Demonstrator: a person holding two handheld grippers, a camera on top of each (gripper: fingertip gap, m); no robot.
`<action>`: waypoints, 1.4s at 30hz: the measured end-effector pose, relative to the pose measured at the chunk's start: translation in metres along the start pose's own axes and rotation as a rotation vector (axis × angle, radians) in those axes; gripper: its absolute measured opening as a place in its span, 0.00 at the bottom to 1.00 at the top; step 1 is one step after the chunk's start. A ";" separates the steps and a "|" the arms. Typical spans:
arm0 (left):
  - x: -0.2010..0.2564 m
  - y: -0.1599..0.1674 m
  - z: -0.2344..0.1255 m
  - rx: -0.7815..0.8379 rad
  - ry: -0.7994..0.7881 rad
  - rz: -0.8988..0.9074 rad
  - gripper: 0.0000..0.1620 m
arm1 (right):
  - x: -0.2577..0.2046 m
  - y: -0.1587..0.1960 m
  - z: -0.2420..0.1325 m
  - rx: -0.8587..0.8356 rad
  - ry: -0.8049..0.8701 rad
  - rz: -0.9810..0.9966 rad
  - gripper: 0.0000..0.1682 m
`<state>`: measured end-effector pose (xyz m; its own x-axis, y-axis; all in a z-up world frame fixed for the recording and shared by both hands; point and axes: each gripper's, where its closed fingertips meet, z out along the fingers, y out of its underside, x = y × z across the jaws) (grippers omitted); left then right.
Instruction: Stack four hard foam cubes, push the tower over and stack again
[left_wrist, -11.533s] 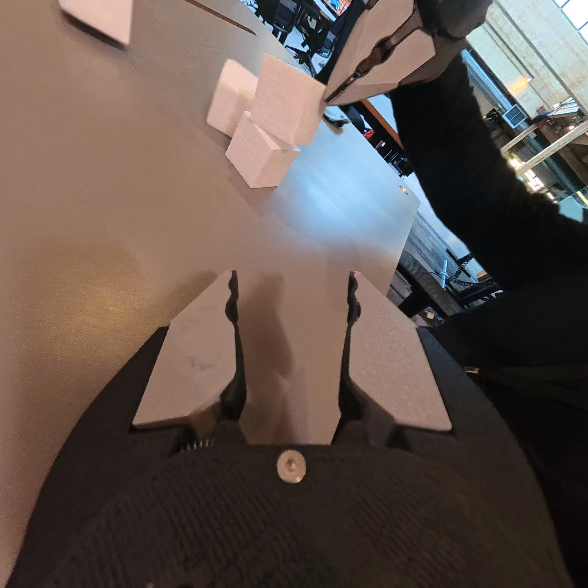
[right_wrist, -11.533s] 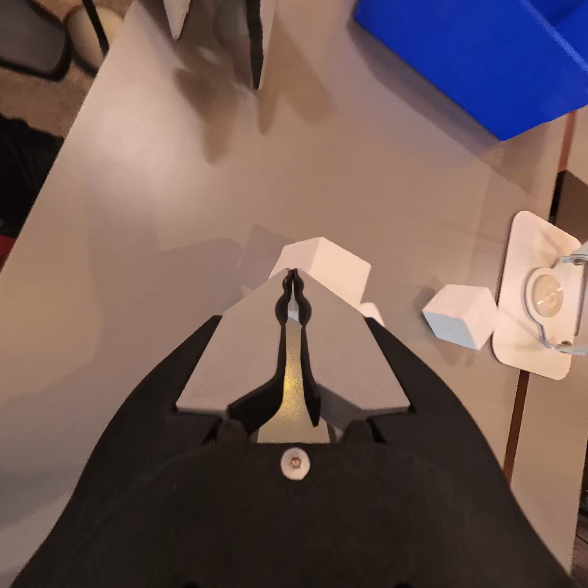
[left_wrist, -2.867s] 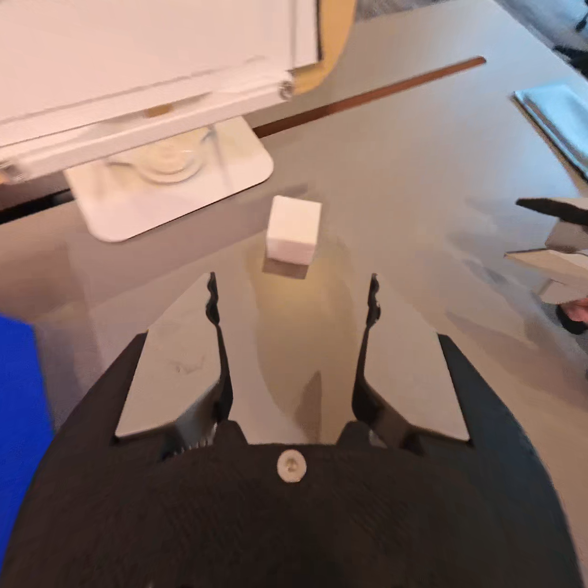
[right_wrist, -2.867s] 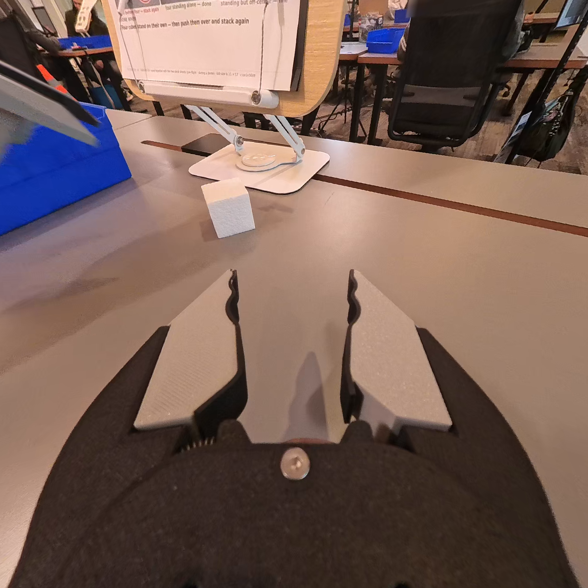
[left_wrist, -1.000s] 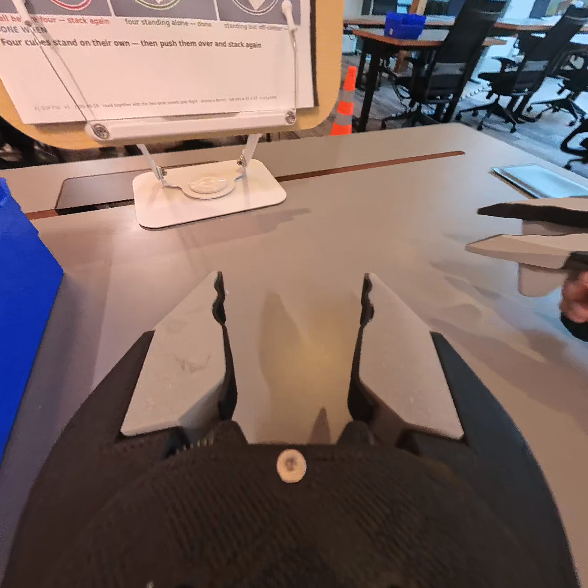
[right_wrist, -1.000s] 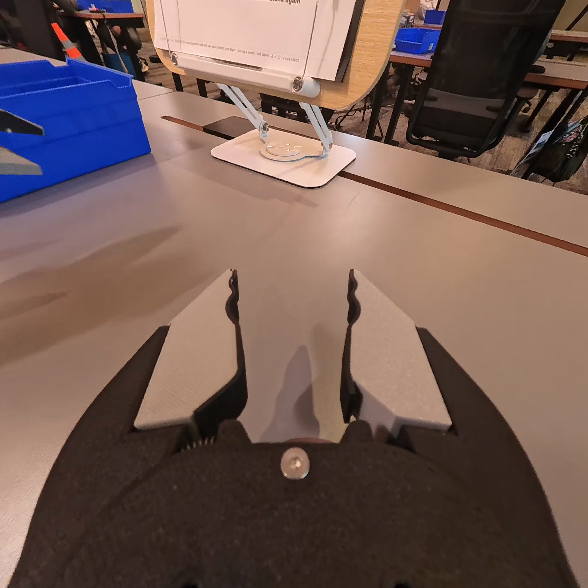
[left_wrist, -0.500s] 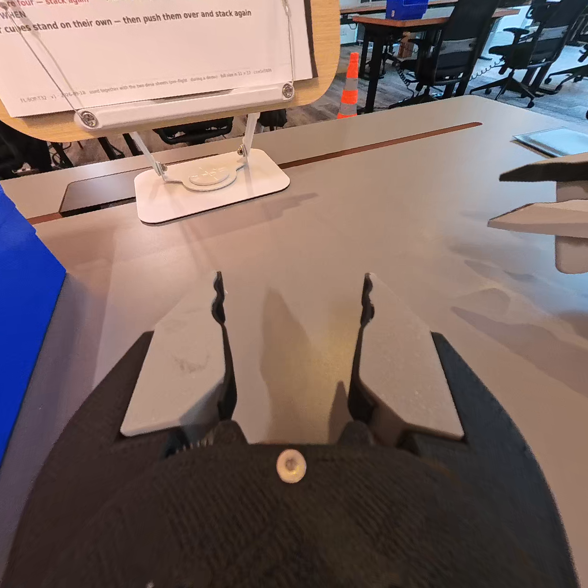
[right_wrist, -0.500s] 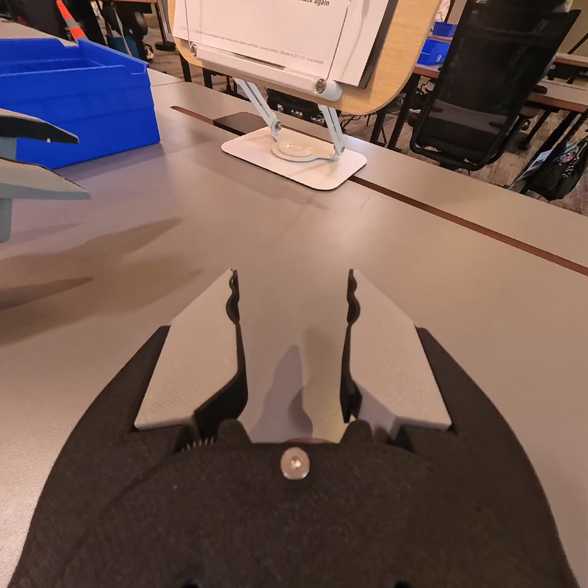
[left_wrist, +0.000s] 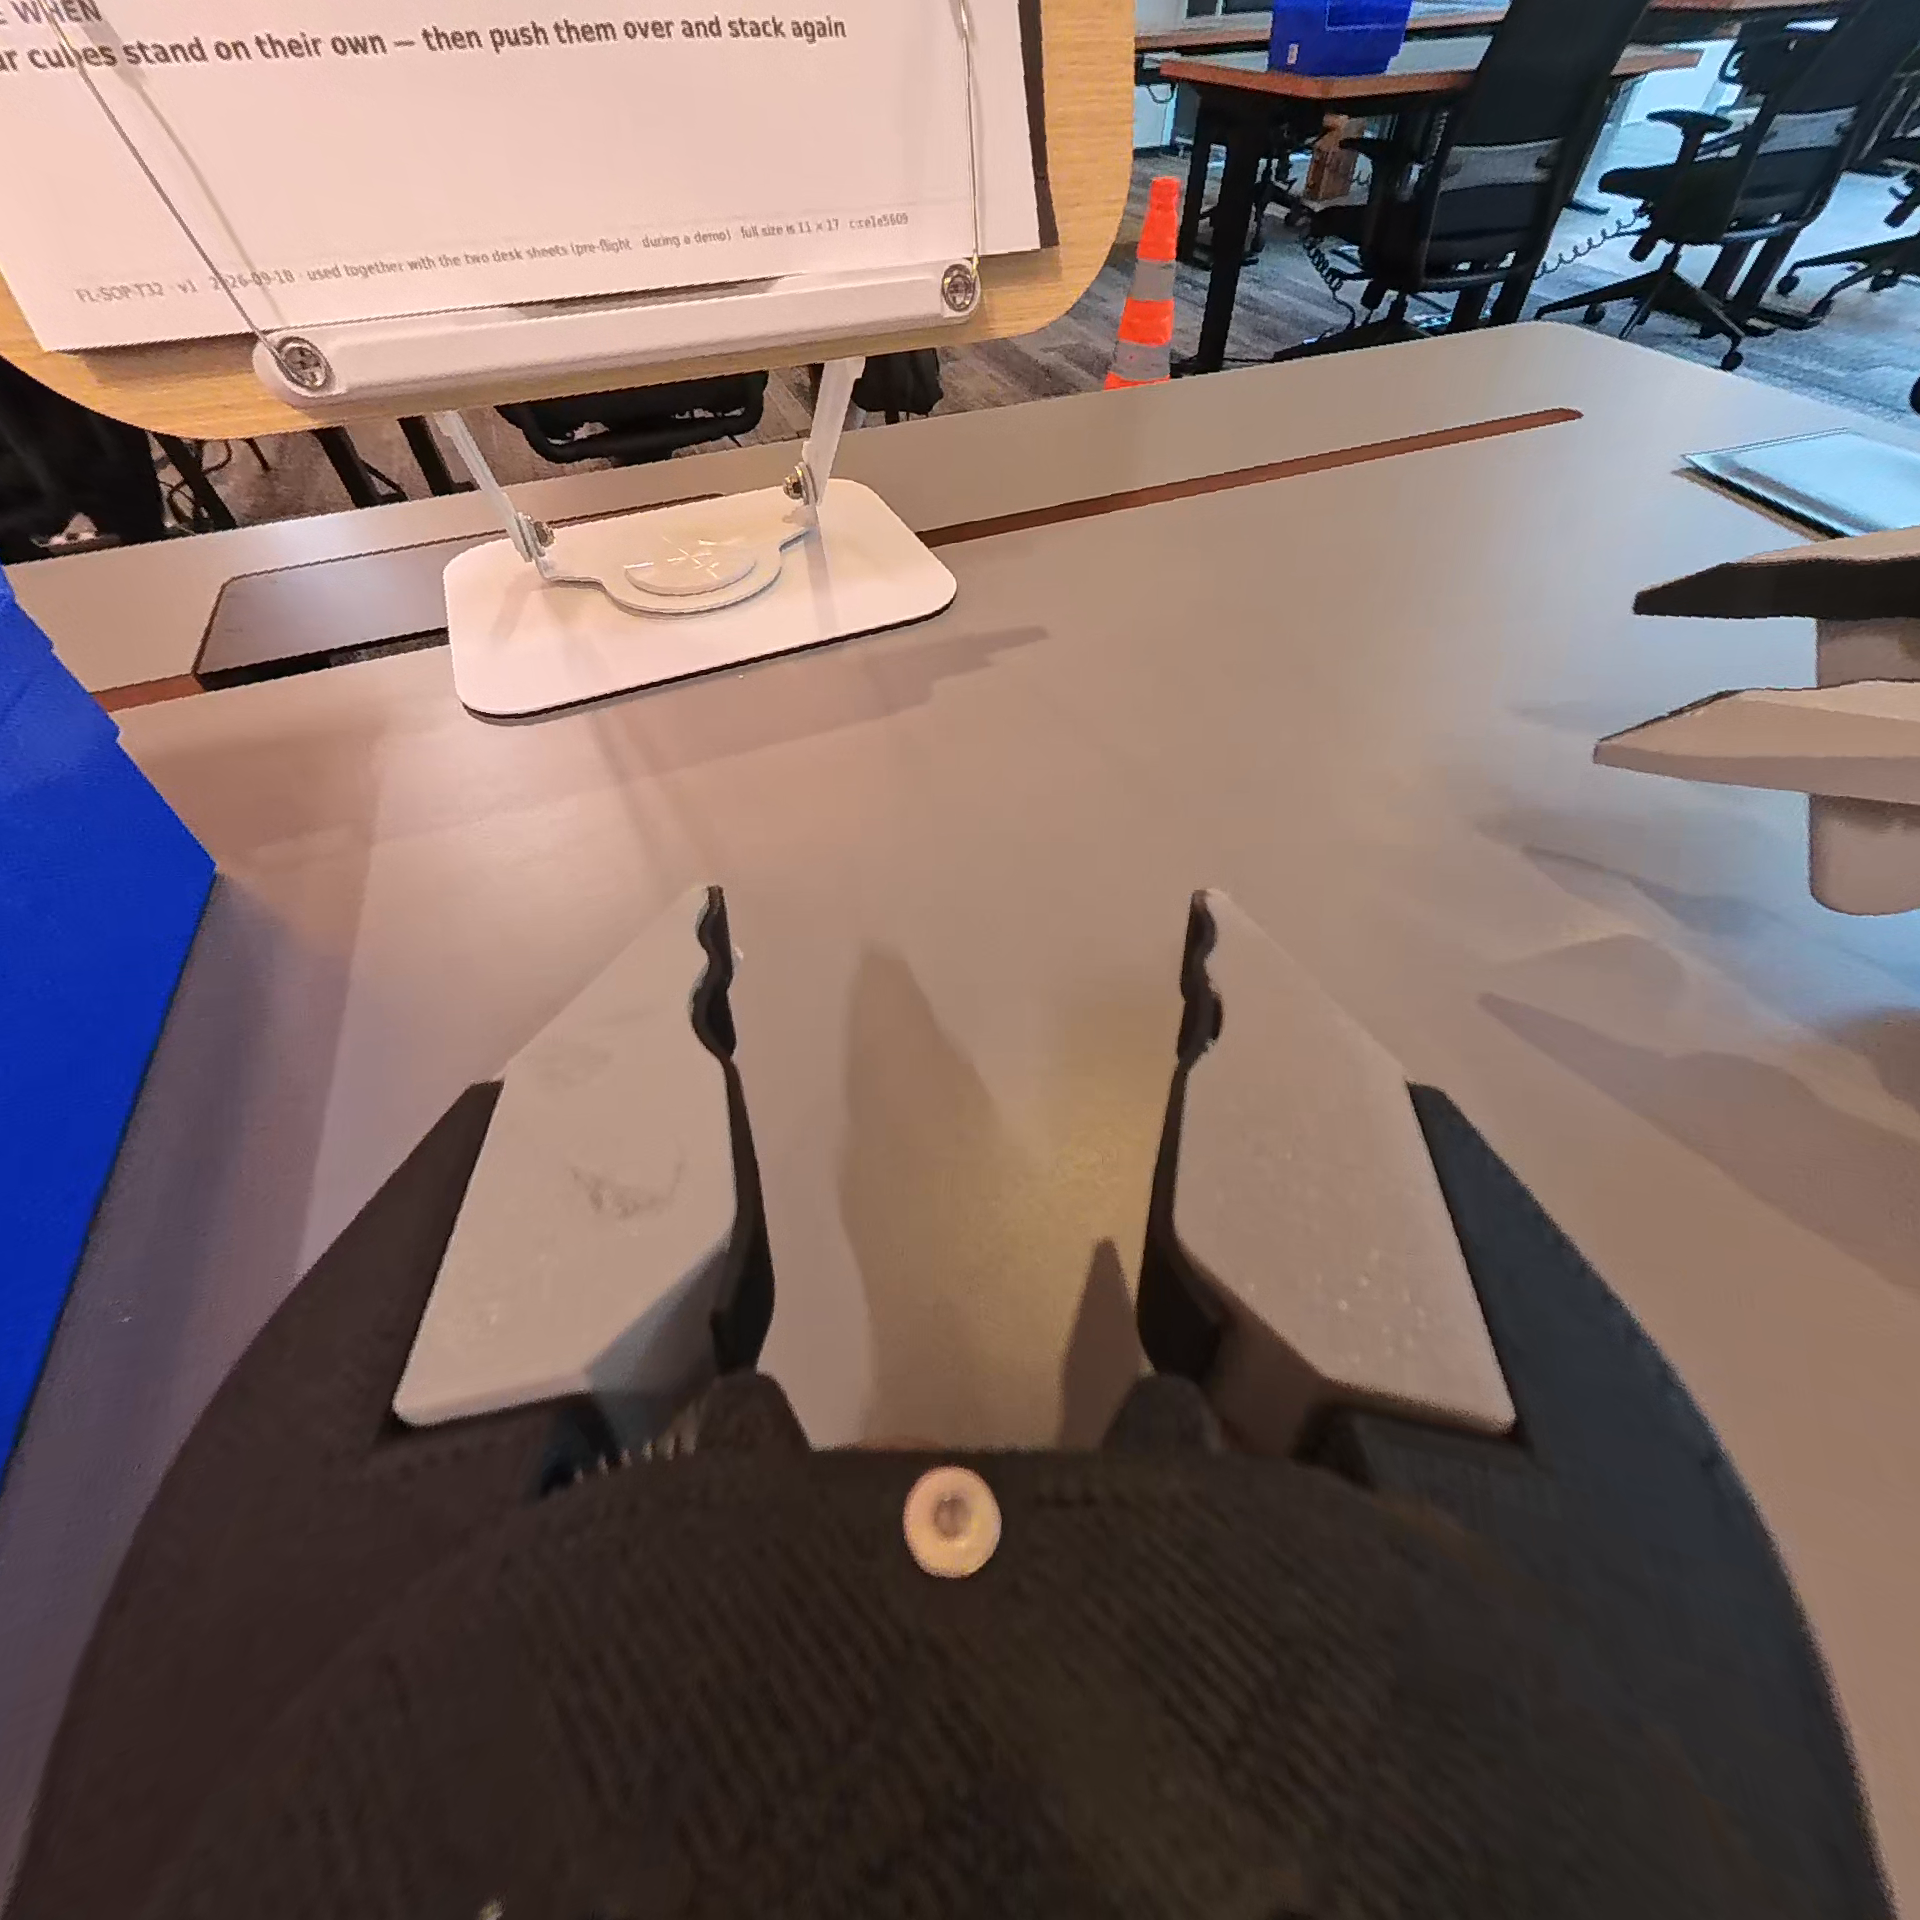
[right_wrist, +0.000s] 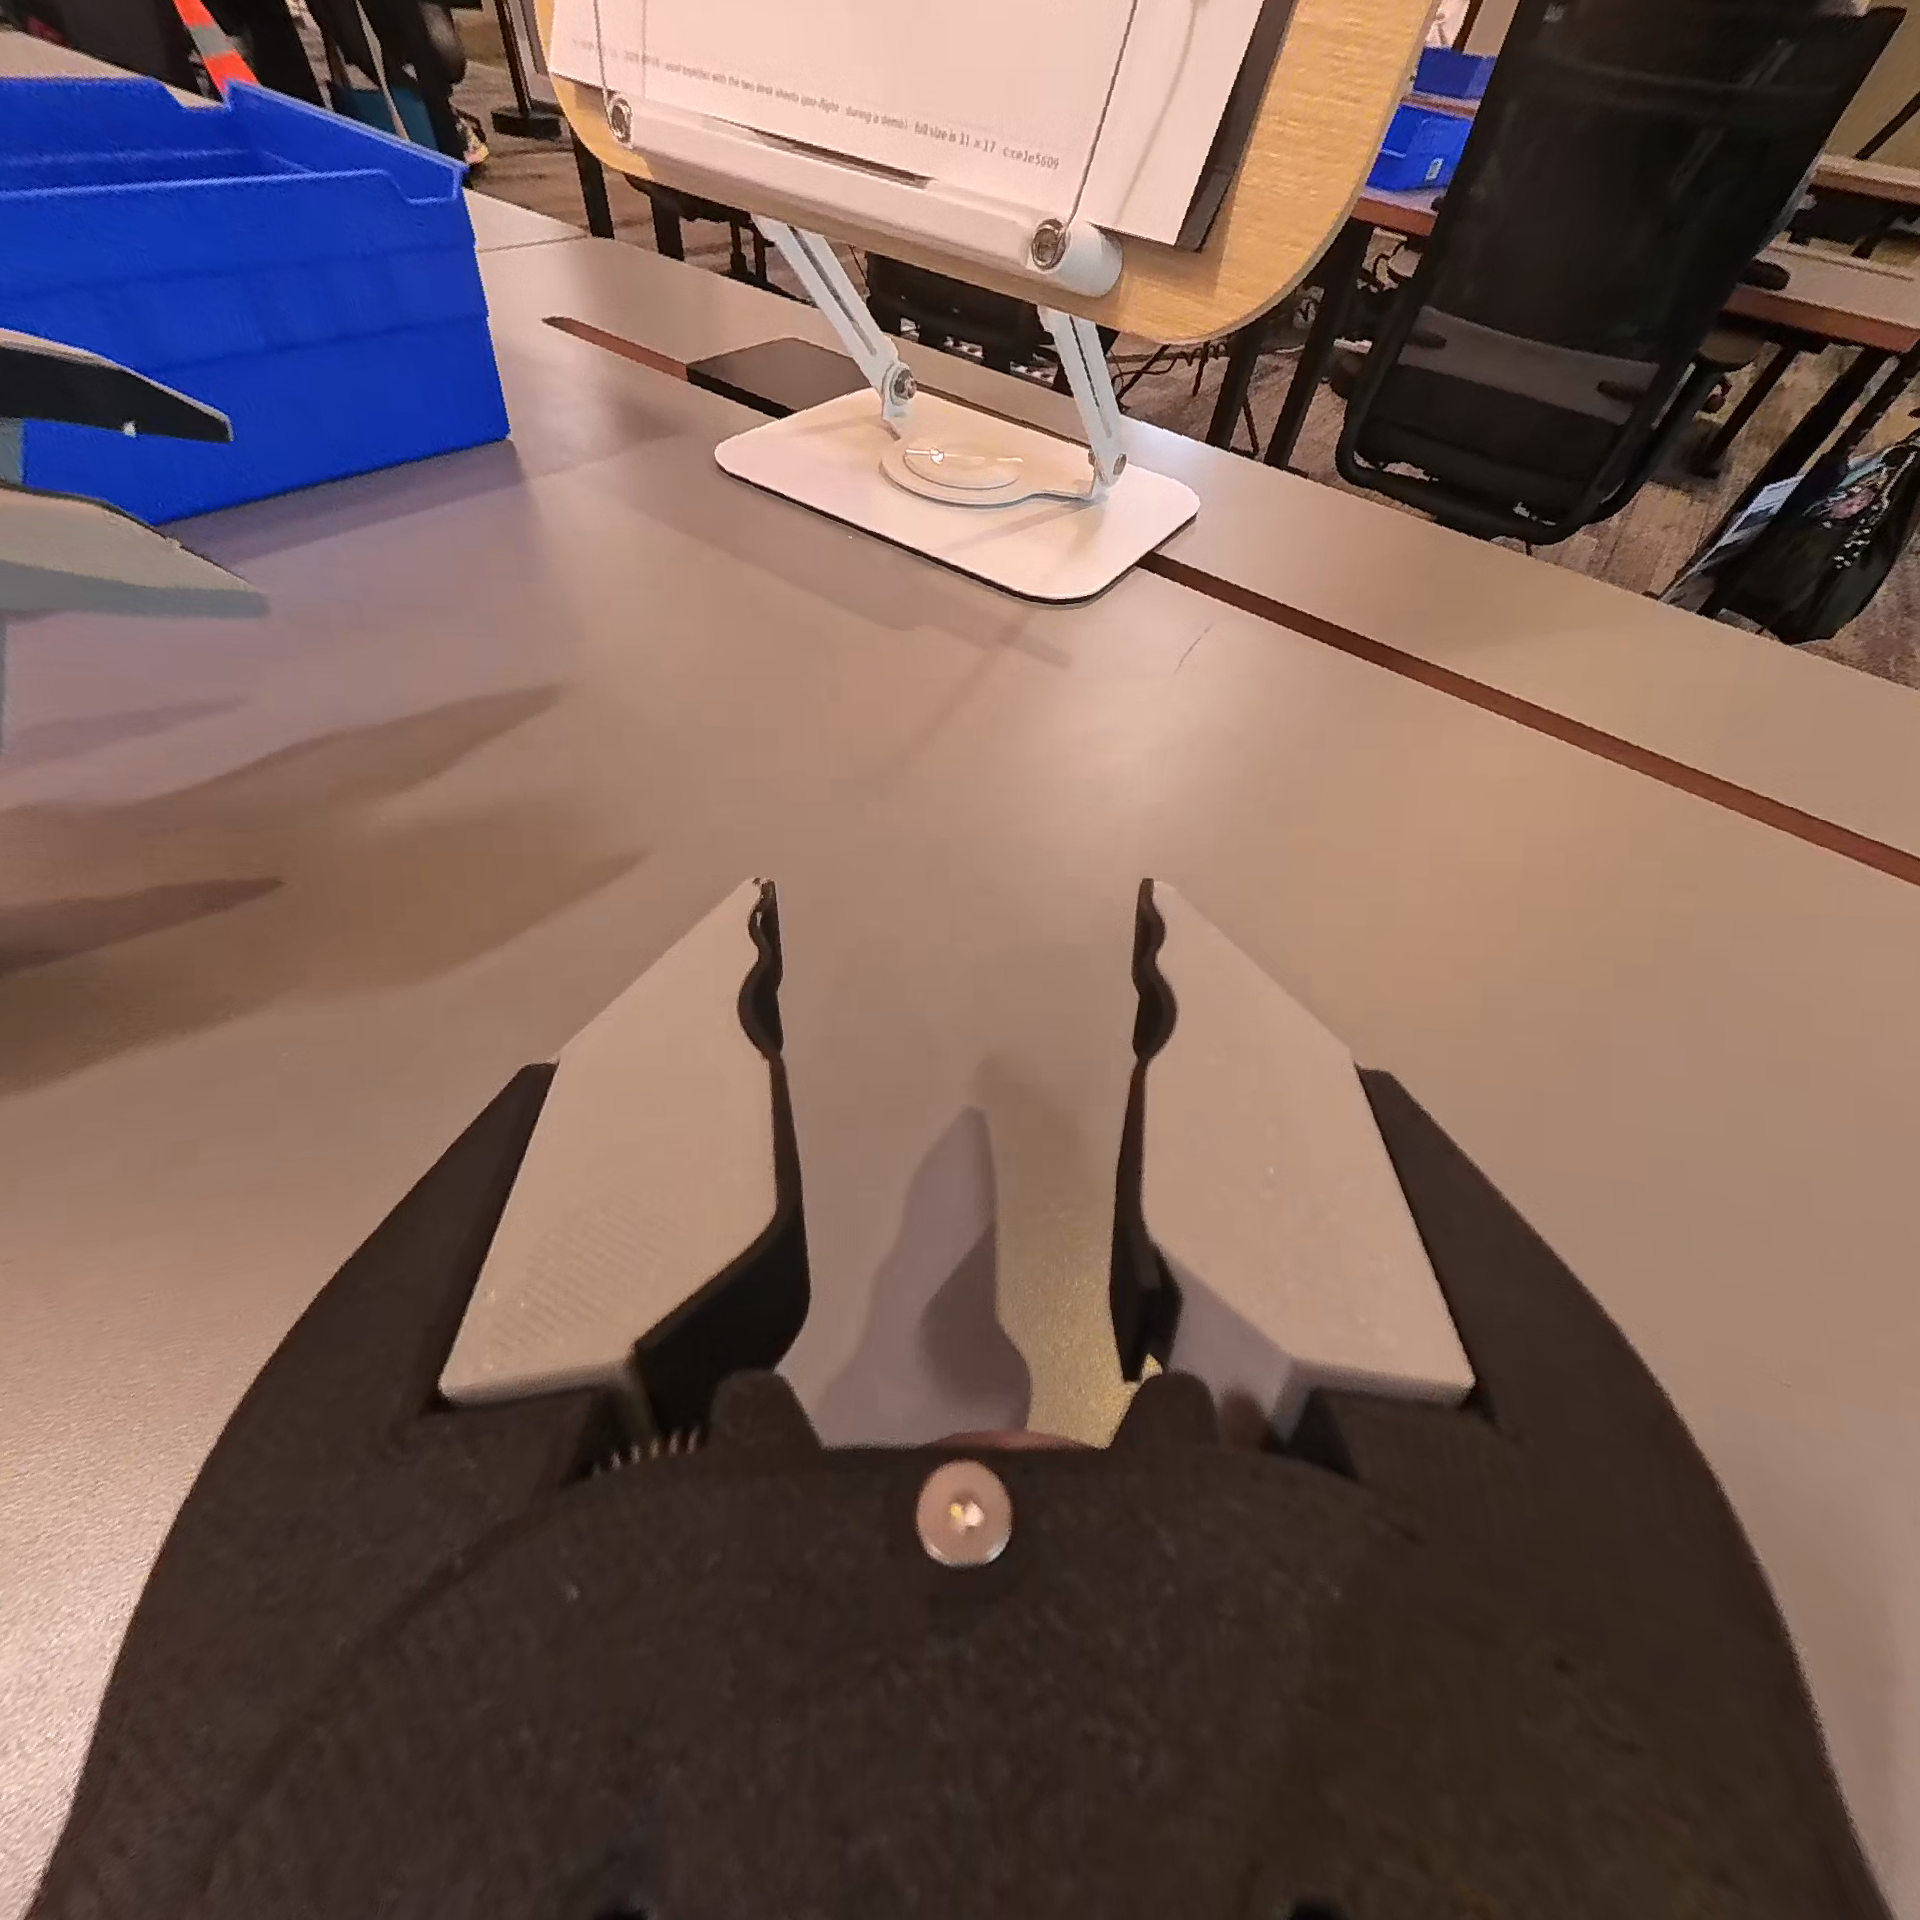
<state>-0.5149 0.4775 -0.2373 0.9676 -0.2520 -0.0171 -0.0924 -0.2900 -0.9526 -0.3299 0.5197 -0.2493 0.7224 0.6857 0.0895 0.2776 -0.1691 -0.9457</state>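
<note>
no hard foam cube shows in either view, and the left gripper (left_wrist: 954, 904) and right gripper (right_wrist: 954, 894) both hang spread and empty over the table (right_wrist: 1299, 831); such cubes likely weigh little, stay stiff, and suit a grip across opposite flat faces.

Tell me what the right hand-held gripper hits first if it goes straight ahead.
Bare table lies ahead of the open right hand-held gripper; no cube shows. The first thing in line looks like the document stand's white base plate, though depth is hard to judge.
</note>
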 end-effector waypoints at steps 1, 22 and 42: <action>0.000 0.000 0.000 -0.001 -0.001 0.003 0.53 | 0.000 0.000 0.000 0.000 0.000 0.001 0.39; 0.003 0.002 0.002 -0.008 0.000 0.016 0.53 | 0.003 -0.001 -0.001 0.006 0.017 0.001 0.41; -0.003 -0.004 -0.003 0.030 -0.040 0.021 0.55 | 0.001 -0.003 -0.002 0.011 0.015 -0.007 0.41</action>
<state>-0.5179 0.4764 -0.2324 0.9742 -0.2204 -0.0492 -0.1065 -0.2566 -0.9606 -0.3287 0.5199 -0.2456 0.7297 0.6763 0.1006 0.2756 -0.1562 -0.9485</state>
